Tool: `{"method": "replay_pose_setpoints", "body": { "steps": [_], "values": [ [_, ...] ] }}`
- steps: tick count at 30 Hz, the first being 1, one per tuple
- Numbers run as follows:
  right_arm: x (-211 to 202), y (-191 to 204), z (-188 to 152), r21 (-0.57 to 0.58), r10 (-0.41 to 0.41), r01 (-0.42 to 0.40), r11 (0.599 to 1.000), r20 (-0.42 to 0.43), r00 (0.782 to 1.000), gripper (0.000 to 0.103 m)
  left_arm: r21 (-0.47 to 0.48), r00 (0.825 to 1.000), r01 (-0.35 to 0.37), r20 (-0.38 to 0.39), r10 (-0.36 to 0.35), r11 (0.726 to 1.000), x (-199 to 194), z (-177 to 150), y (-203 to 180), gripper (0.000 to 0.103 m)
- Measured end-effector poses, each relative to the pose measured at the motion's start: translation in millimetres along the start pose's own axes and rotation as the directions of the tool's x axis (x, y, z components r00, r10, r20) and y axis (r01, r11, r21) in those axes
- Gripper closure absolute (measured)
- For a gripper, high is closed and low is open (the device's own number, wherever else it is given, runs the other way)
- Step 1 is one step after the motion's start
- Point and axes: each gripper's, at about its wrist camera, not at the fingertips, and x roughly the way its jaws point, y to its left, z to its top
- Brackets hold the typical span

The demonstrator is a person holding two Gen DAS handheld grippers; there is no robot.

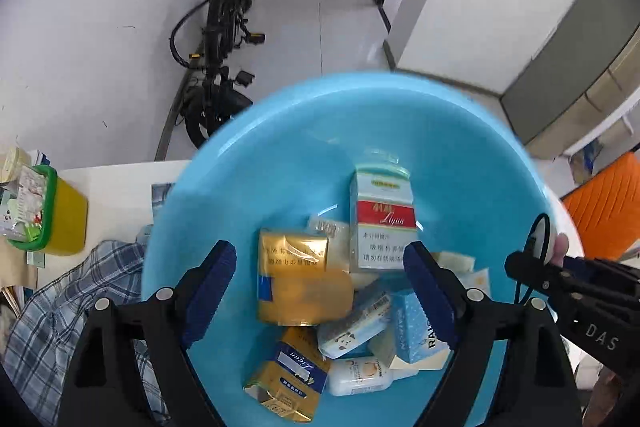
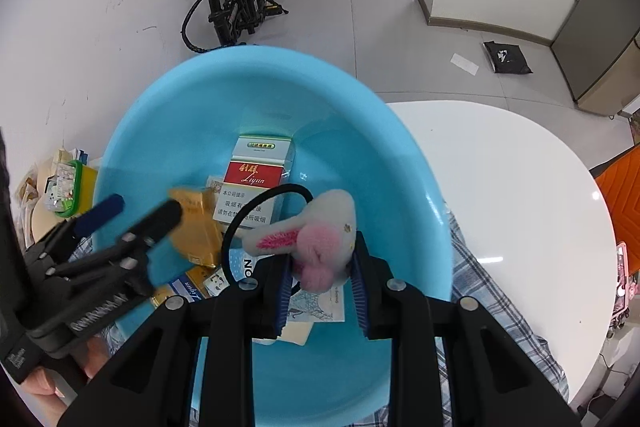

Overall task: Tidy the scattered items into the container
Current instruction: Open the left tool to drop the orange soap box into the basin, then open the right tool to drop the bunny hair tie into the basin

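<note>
Two grippers: both of yours hang over the blue basin (image 1: 472, 163), which sits on a plaid cloth (image 1: 72, 291) on the white table (image 2: 520, 179).
Left gripper (image 1: 320, 283): your fingers are spread wide apart and hold nothing; from its own camera they point down into the basin, framing the pile of packs.
Left gripper, seen from the right wrist: it reaches in from the left side over the basin rim, its tips above the gold pack.
Right gripper (image 2: 322, 267): your blue pads are pressed onto a plush rabbit hair tie (image 2: 316, 239), pinching it at its pink lower part.
Right gripper's pose: it is held above the near part of the basin, angled forward and down; in the left wrist view it comes in from the right edge at the rim.
Hair tie: the grey-white rabbit head with pink cheek and ear stands up out of the grip, and its black elastic loop (image 2: 264, 211) arcs to the left above the basin's contents.
In the basin: a red and white cigarette pack (image 1: 382, 223) stands furthest back, a gold pack (image 1: 294, 251) lies just left of it, a second gold pack (image 1: 286, 375) lies nearest, with a panda-print tissue pack (image 1: 356, 327), a blue dotted box (image 1: 420, 327) and a small white bottle (image 1: 364, 375) beside them.
Off the table's left: a yellow bin with a green rim (image 1: 64, 215), stuffed with papers.
Background: a black folding bike (image 1: 224, 27) leans at the wall.
</note>
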Motion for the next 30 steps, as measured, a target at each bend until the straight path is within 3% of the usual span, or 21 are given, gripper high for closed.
{"method": "replay_pose_setpoints", "body": {
  "steps": [3,15,16,17,19,30],
  "values": [
    [-6.3,-2.6,-0.1,0.006,-0.007,0.007,1.000,0.008,1.000,0.078,-0.002,0.999,-0.013,-0.031,0.013,1.000,-2.8,-0.3,1.8,0.015],
    [-5.1,4.9,-1.3,-0.008,0.010,-0.010,1.000,0.022,1.000,0.076,0.013,0.999,-0.025,-0.029,0.025,1.000,-8.5,-3.5,0.2,0.015],
    [-4.7,5.0,-0.7,-0.005,0.007,-0.007,1.000,0.032,0.999,0.065,0.018,0.999,-0.031,-0.028,0.031,0.999,-8.9,-3.5,-0.3,0.015],
    [-4.2,5.5,-0.6,-0.002,0.001,-0.001,1.000,0.042,0.999,0.037,0.026,0.999,-0.045,-0.025,0.046,0.999,-8.2,-4.0,-0.8,0.015],
    [-3.8,3.4,-1.3,0.017,-0.015,0.014,1.000,0.068,0.998,0.017,0.033,0.998,-0.063,-0.025,0.064,0.997,-6.9,-5.4,-0.5,0.015],
    [-4.9,2.3,0.4,0.027,-0.022,0.020,0.999,0.084,0.996,0.017,0.021,0.998,-0.048,-0.040,0.049,0.999,-2.9,-10.1,8.5,0.015]
  ]
}}
